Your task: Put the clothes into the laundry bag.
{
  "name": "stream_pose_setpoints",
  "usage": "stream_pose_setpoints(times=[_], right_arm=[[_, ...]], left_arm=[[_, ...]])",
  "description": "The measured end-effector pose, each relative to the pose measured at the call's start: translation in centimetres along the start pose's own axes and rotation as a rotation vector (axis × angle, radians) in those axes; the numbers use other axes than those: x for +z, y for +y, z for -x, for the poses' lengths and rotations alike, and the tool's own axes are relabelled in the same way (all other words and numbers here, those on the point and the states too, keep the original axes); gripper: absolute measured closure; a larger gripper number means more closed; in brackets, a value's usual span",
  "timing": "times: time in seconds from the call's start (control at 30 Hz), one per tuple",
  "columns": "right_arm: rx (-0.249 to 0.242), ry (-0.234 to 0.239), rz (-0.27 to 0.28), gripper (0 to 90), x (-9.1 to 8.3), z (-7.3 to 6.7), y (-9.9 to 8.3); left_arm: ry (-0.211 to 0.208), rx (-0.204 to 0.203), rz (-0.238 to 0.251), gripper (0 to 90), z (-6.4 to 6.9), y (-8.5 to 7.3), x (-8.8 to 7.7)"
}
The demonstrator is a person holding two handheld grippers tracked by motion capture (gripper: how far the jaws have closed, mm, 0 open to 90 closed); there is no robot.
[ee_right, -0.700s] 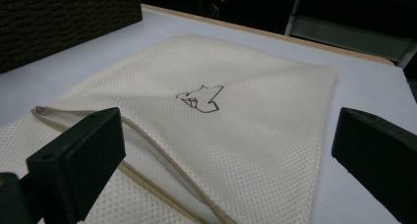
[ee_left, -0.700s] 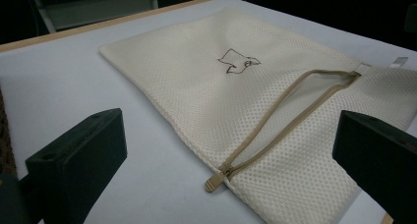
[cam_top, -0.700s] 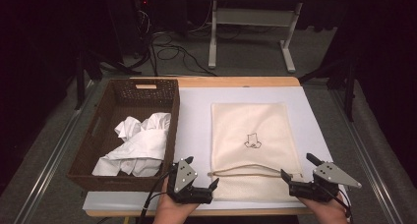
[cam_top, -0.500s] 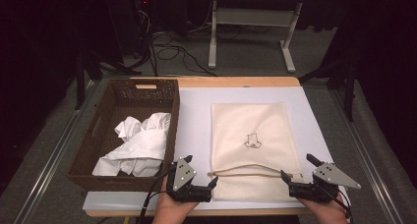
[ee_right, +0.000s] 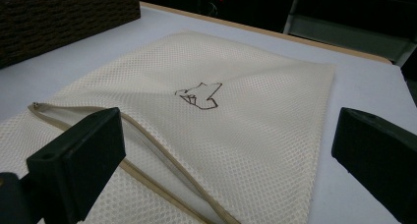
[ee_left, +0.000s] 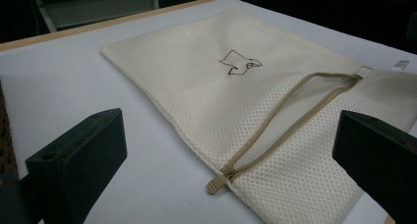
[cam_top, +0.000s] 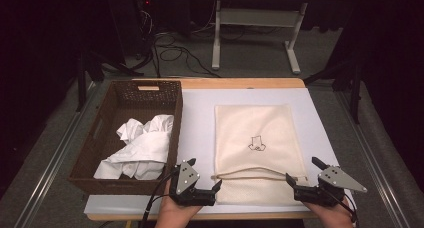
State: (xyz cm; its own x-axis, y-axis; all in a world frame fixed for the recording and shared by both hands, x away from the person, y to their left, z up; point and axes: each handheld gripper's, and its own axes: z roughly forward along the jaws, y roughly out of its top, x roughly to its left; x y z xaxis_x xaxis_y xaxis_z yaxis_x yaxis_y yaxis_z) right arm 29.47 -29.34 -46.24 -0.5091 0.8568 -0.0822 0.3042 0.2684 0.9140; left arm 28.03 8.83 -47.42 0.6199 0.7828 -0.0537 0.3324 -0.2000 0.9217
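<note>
Over on the left, the dark wicker basket (cam_top: 95, 138) sits at the table's left edge, and inside it lies a crumpled heap of white cloth (cam_top: 140, 148), bunched toward the near end. Just right of the basket's near corner, the left gripper (cam_top: 212, 188) rests low over the white table (cam_top: 197, 118) with its jaws spread wide and nothing between them, pointing at the bag's near left corner. Centre stage now: the cream mesh laundry bag (cam_top: 255, 133) lies flat on the table, small dark drawing (cam_top: 257, 144) on its face, and its tan zipper (cam_top: 250, 173) is open across the near end, the slot gaping a little. In the left gripper view the zipper's end tab (ee_left: 215, 184) lies on the table at the bag's edge. On the right, the right gripper (cam_top: 292, 183) hovers at the bag's near right corner, jaws likewise wide apart, gripping nothing.
</note>
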Motion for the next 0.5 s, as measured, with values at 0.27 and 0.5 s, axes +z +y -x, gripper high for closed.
stream_pose_setpoints(times=[0.27,0.5], right_arm=[[-0.003,0.001,-0.002,0.3,0.04,0.01,-0.04],[0.015,-0.003,-0.01,0.8,0.47,0.72,0.04]], left_arm=[[-0.002,0.001,-0.007,0.4,0.02,-0.12,0.09],[-0.035,0.005,-0.088,2.2,0.81,-0.74,0.76]])
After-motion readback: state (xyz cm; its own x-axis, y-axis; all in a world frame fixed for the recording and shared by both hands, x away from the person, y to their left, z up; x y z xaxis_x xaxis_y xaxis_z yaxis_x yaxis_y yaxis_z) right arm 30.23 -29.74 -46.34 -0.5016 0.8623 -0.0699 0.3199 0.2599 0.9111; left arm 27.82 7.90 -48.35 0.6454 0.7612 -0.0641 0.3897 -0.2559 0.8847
